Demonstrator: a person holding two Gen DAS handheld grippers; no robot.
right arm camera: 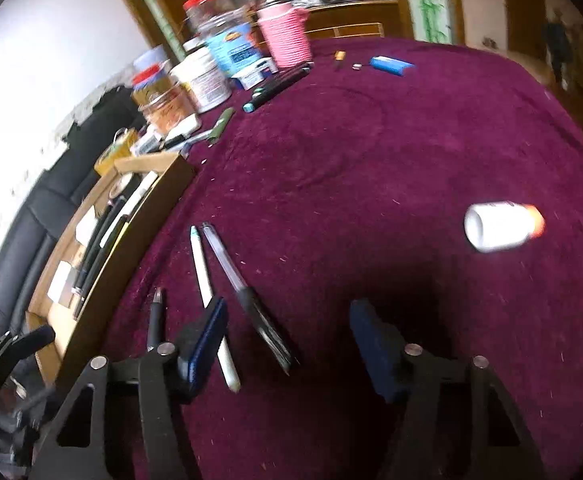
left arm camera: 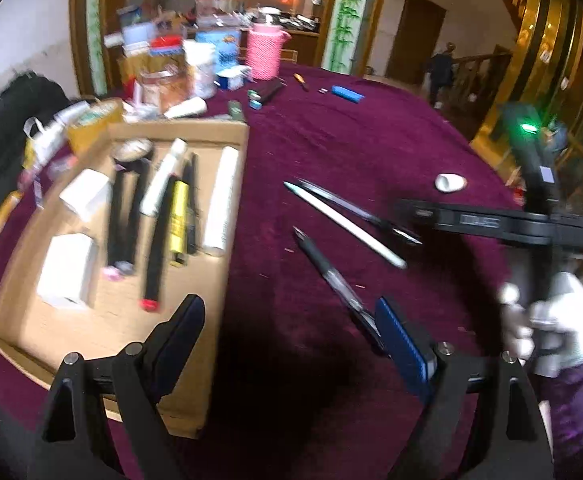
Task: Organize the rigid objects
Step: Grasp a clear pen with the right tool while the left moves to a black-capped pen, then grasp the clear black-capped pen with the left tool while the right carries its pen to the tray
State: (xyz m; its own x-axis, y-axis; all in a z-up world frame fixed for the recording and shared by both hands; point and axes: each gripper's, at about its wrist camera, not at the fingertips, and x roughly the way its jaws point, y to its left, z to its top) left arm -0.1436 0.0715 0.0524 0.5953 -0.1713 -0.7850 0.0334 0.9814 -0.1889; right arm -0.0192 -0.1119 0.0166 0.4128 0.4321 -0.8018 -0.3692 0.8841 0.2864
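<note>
Both sets of jaws stand apart, empty. The right gripper (right arm camera: 287,344) hovers over three pens (right arm camera: 247,300) beside the cardboard tray (left arm camera: 227,216) edge. The left gripper (left arm camera: 291,340) straddles that edge. Bare tabletop (right arm camera: 371,168) spreads beyond toward a white bottle (right arm camera: 499,226).

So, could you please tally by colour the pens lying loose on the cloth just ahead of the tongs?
White pen: 1
Black pens: 2
Total: 3
</note>
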